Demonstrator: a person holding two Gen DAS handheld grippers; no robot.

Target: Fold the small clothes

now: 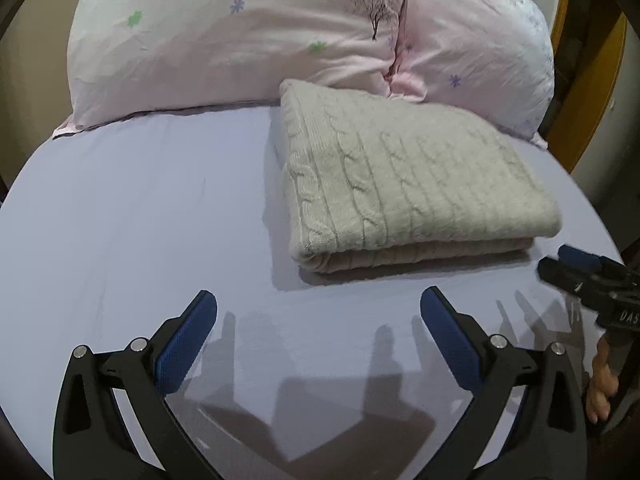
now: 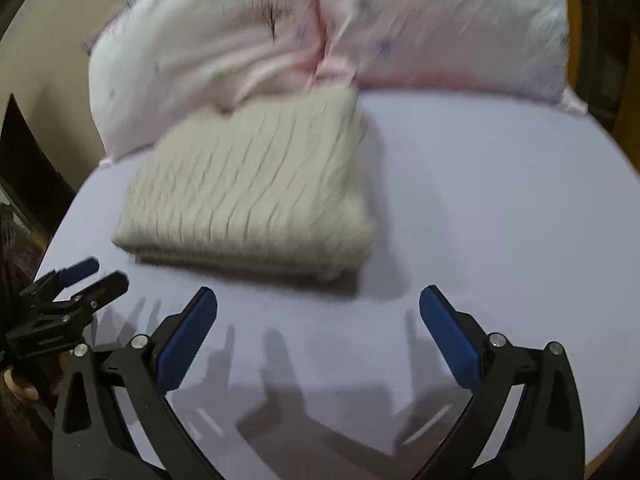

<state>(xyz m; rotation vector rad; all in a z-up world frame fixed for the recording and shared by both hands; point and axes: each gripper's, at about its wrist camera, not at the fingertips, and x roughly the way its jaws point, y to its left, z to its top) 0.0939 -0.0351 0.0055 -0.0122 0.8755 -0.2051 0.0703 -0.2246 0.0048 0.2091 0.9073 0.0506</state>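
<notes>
Folded cable-knit sweater (image 1: 404,184), cream-grey, lying flat on lavender bedsheet (image 1: 140,220) as a neat rectangular stack, pinkish underlayer showing along near edge. Far edge touching two pink pillows (image 1: 224,36) with small flower print, propped side by side at head of bed. Left gripper (image 1: 318,308) low over bare sheet just in front of sweater, blue-padded fingers (image 1: 188,340) spread wide, pinching nothing. Right gripper (image 2: 318,308) likewise above bare sheet near sweater's front edge, fingers splayed apart, nothing between them. In left wrist view, right gripper at far right beside sweater's near right corner, apart from fabric. In right wrist view, blurred, sweater (image 2: 252,192) ahead and to the left. Wooden bed frame (image 1: 592,92) at right edge.
</notes>
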